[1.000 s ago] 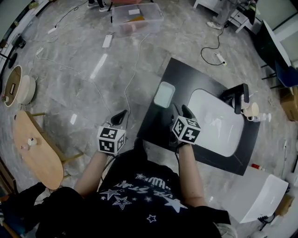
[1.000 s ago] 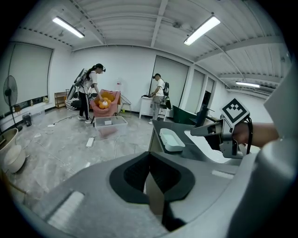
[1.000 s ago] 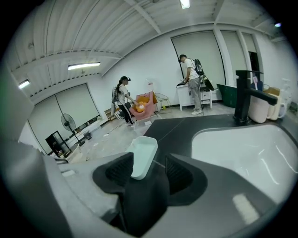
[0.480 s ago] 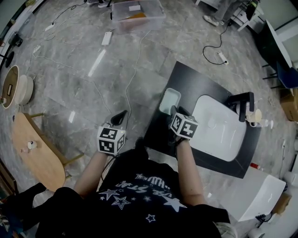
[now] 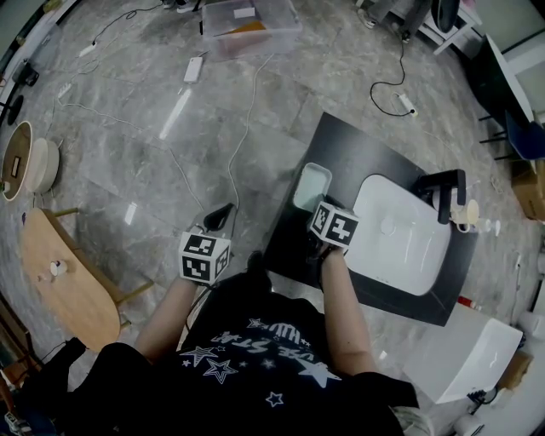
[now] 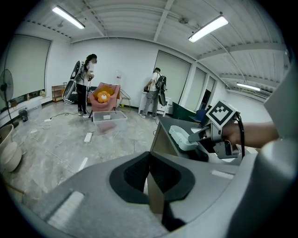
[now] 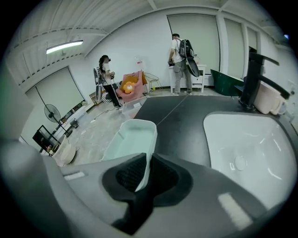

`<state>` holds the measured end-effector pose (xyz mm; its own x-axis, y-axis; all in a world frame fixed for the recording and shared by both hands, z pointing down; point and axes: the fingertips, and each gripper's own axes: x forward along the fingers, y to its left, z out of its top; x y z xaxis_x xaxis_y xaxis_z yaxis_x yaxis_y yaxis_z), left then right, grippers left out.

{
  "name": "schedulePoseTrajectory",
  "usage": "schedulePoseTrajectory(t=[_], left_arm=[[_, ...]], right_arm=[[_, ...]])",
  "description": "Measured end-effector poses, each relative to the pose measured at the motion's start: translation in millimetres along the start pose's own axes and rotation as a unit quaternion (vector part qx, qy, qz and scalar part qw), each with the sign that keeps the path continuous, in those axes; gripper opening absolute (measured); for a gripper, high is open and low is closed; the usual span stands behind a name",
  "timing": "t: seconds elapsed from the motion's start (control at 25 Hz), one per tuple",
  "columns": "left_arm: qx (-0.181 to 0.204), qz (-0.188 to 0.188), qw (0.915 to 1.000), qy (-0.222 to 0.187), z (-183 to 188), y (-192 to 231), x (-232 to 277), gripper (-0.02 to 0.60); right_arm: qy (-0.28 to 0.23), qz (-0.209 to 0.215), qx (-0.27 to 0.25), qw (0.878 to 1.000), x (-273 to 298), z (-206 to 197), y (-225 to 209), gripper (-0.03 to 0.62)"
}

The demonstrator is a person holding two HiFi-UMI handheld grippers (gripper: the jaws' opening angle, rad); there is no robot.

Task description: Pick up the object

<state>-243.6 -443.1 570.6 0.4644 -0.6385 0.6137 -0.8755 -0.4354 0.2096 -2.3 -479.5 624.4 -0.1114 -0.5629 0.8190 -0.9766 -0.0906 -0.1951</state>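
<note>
A pale green, white-rimmed tray (image 5: 312, 186) lies on the black counter (image 5: 341, 145), left of the white sink (image 5: 400, 247). My right gripper (image 5: 319, 205) reaches over the tray's near end. In the right gripper view the tray (image 7: 130, 139) stretches away from me, and its right-hand wall stands between the jaws of my right gripper (image 7: 143, 174), which are closing with the pads against it. My left gripper (image 5: 221, 211) hangs off the counter's left side over the floor, shut with nothing held. The left gripper view also shows the tray (image 6: 184, 137) under the right gripper.
A black faucet (image 5: 443, 192) and a small bottle stand behind the sink. Cables run across the marble floor. An oval wooden table (image 5: 64, 277) is at left, a clear plastic box (image 5: 251, 25) far ahead, a white bin (image 5: 473, 362) at lower right. Two people stand far off.
My right gripper has moved forward and left to the tray's near end, and its jaws have come together round the tray's wall. The left gripper has stayed put.
</note>
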Motion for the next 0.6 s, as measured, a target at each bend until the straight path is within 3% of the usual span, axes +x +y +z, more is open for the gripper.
schedulePoseTrajectory(t=[0.28,0.6], left_arm=[[0.004,0.005,1.0000,-0.003,0.4,-8.8,-3.6,0.009],[0.010,0.018,0.9996,-0.019,7.2,-33.8,-17.3,0.009]], right_arm=[[-0.003,-0.001,0.011,1.000,-4.6,0.8,-5.9,0.017],[-0.044,0.028,0.014,0.999,-41.2,16.6,-14.0,0.012]])
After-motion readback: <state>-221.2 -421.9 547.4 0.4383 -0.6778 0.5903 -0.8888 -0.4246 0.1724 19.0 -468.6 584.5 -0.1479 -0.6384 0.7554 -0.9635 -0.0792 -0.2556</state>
